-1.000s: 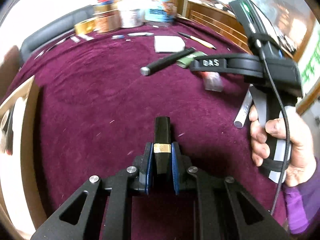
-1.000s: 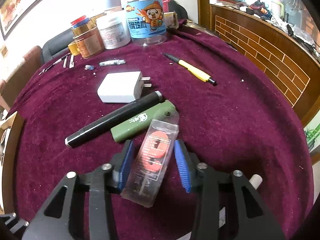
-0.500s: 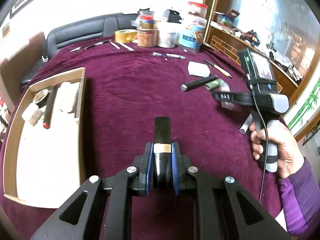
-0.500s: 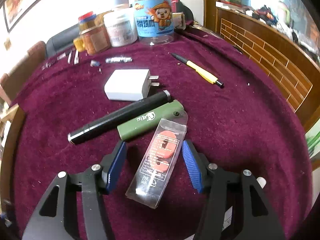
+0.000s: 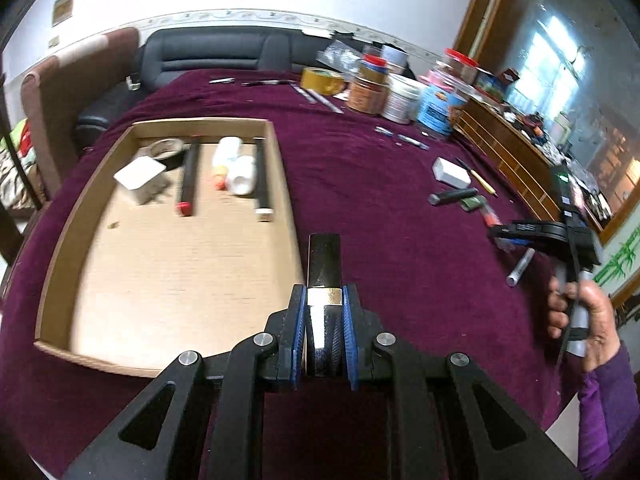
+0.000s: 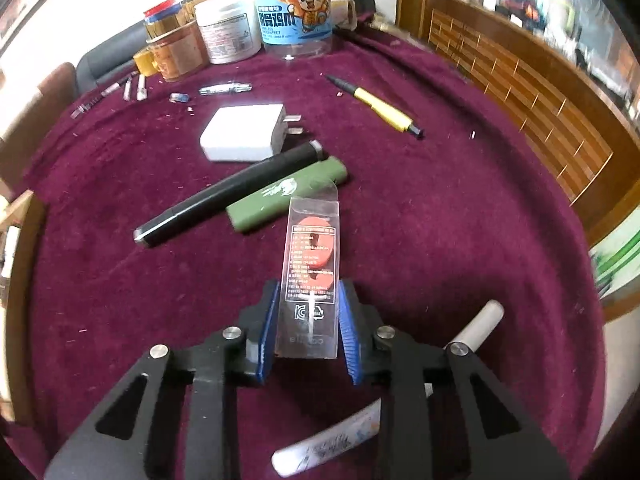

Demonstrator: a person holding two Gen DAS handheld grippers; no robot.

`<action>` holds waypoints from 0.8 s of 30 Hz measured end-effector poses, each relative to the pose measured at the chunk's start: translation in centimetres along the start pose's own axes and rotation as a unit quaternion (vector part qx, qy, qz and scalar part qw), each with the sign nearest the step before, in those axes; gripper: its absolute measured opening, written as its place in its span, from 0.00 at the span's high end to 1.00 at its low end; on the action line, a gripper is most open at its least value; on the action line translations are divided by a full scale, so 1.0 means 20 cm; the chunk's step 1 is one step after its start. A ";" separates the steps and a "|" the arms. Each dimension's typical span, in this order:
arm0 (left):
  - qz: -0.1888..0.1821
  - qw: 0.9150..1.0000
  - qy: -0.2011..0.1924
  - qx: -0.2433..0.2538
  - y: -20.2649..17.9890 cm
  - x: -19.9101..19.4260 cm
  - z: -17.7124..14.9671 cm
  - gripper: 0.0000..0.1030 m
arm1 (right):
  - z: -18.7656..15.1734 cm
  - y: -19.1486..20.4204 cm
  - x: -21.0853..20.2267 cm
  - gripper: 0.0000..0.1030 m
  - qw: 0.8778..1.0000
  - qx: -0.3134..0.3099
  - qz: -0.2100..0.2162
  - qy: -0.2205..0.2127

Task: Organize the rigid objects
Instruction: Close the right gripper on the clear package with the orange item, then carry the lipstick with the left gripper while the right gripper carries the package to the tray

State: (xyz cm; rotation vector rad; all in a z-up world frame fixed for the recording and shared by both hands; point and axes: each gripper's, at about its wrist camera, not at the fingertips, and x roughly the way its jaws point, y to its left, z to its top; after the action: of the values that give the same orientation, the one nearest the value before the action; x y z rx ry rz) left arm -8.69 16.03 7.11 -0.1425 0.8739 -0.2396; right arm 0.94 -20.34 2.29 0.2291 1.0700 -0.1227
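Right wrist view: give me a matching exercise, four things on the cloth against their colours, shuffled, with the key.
Things:
1. pen
2. lighter
3. charger
4. torch

Colours:
A. white
B. black
C. yellow and black
D. olive green

Pairs: 1-C, 2-D, 3-A, 4-B

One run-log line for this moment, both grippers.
left hand-held gripper: holds black tube | right hand-held gripper: closing on clear packet | tray: partly filled
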 end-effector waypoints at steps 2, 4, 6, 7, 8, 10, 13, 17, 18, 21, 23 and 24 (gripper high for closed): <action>0.011 1.000 -0.001 -0.011 0.08 -0.02 0.01 0.86 | -0.01 -0.01 -0.05 0.75 1.000 0.014 0.022 0.001; 0.040 0.999 0.002 -0.020 0.16 -0.01 0.04 0.86 | -0.02 0.01 -0.13 0.75 0.998 0.023 0.058 0.002; 0.066 0.997 0.017 -0.032 0.24 0.02 0.09 0.86 | -0.03 0.08 -0.19 0.75 0.996 0.016 0.088 0.002; 0.069 0.997 0.023 -0.038 0.28 0.03 0.09 0.86 | -0.04 0.13 -0.22 0.75 0.994 0.009 0.106 0.003; 0.070 0.996 0.034 -0.049 0.32 0.06 0.11 0.86 | -0.04 0.18 -0.24 0.75 0.992 0.002 0.122 0.005; 0.072 0.994 0.056 -0.065 0.39 0.11 0.13 0.86 | -0.06 0.29 -0.27 0.75 0.988 -0.015 0.154 0.012; 0.076 0.990 0.092 -0.081 0.47 0.21 0.16 0.86 | -0.09 0.54 -0.29 0.75 0.979 -0.050 0.195 0.030; 0.072 0.984 0.130 -0.101 0.52 0.33 0.19 0.86 | -0.14 0.80 -0.29 0.75 0.967 -0.082 0.233 0.053; 0.074 0.984 0.128 -0.099 0.52 0.34 0.21 0.86 | -0.14 0.87 -0.28 0.75 0.965 -0.090 0.238 0.057; 0.080 0.983 0.134 -0.097 0.51 0.39 0.26 0.86 | -0.17 1.05 -0.27 0.75 0.961 -0.115 0.242 0.067; 0.078 0.983 0.136 -0.100 0.52 0.42 0.29 0.86 | -0.19 1.15 -0.26 0.75 0.959 -0.128 0.243 0.075; 0.075 0.983 0.135 -0.103 0.52 0.42 0.30 0.86 | -0.20 1.21 -0.25 0.74 0.958 -0.136 0.242 0.078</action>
State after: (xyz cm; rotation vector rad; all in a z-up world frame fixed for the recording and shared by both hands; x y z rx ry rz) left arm 2.74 24.01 2.35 -0.2391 1.1748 -0.0250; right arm 0.28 4.05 7.93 0.2471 1.1445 0.4878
